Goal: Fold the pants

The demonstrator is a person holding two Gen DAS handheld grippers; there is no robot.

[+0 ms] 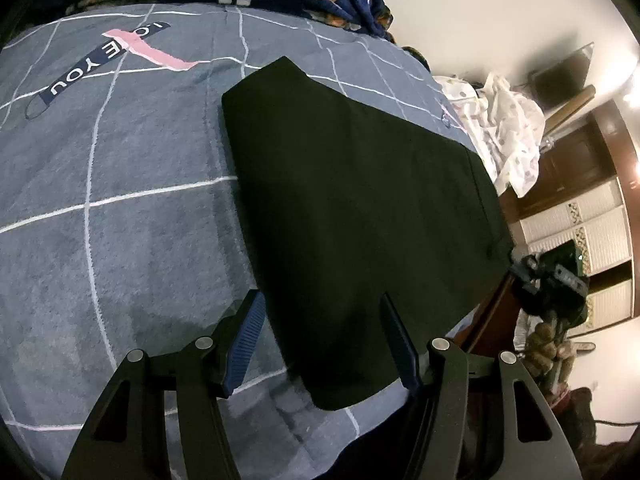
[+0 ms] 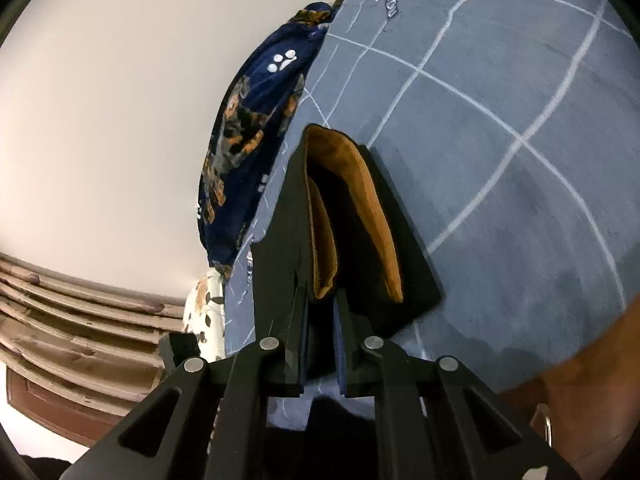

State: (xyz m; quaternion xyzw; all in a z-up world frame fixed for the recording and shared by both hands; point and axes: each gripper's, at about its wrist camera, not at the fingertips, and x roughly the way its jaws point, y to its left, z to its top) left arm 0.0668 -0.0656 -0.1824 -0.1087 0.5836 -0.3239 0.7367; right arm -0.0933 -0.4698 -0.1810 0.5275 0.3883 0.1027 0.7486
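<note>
- The bed [image 1: 120, 216] is filling most of the left wrist view, wearing a grey-blue cover with a white grid and a navy band lettered "YOU" in the upper left of the frame.
- The pants [image 1: 352, 200], black and already folded into a flat, tapering panel, are lying on the bed across the centre of that view, running from the upper middle down to the lower middle, with one edge reaching the bed's right-hand side.
- A dark blue blanket [image 2: 256, 140] with orange patterning is sitting heaped along the bed's far edge, left of centre in the right wrist view.
- A pale printed cloth [image 1: 508, 128] is lying bunched at the right of the left wrist view, just beyond the pants.
- Your left gripper [image 1: 322, 332] is hovering at the bottom of its frame, jaws standing apart and straddling the near end of the pants without pressing on them.
- Your right gripper [image 2: 320, 316] is pinching an edge of the pants [image 2: 360, 216], its blue pads nearly together; a tan lining is showing in the raised folds above the pads.
</note>
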